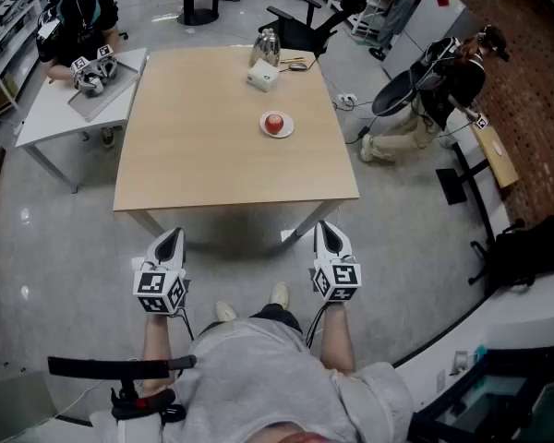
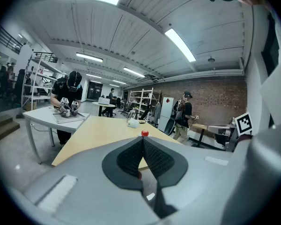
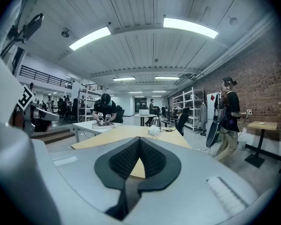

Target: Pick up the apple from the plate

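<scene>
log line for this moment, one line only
phase: pre-reach | left gripper: shut, empty | right gripper: shut, empty | apple: on plate, untouched

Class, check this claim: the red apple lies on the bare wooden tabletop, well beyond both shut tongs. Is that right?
One thing is wrong: the apple lies on a small white plate, not on the bare tabletop, as the head view shows. It is indeed red and well beyond the shut left tongs and right tongs.
</scene>
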`<state>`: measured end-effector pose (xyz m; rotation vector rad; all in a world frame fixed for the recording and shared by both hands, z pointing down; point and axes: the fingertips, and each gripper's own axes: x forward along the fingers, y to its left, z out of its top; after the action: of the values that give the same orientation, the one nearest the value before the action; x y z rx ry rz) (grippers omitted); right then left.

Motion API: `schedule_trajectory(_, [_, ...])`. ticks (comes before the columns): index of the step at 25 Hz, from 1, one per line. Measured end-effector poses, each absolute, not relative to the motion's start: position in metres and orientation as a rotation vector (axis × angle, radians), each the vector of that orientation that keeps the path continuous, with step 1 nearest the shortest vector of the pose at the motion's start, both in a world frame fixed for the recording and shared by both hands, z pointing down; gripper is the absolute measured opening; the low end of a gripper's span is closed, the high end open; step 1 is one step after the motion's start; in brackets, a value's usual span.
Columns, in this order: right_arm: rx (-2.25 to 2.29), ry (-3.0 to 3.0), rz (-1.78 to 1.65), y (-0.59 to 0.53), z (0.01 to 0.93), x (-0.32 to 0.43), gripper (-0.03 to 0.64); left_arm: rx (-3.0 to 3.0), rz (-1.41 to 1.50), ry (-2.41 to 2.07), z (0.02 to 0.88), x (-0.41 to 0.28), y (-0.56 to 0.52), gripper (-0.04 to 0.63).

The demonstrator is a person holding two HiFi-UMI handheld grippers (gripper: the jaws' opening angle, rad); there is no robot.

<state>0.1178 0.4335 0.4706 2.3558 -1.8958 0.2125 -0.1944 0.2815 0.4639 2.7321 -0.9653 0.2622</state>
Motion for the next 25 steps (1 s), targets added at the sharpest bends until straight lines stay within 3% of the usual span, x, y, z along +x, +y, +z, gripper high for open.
schedule_trajectory(25, [2.314,-1.903,0.231,0.407,0.477,0.112,0.006,2.739,0.242,-0.946,0.456,-0.171,0.269,0.02])
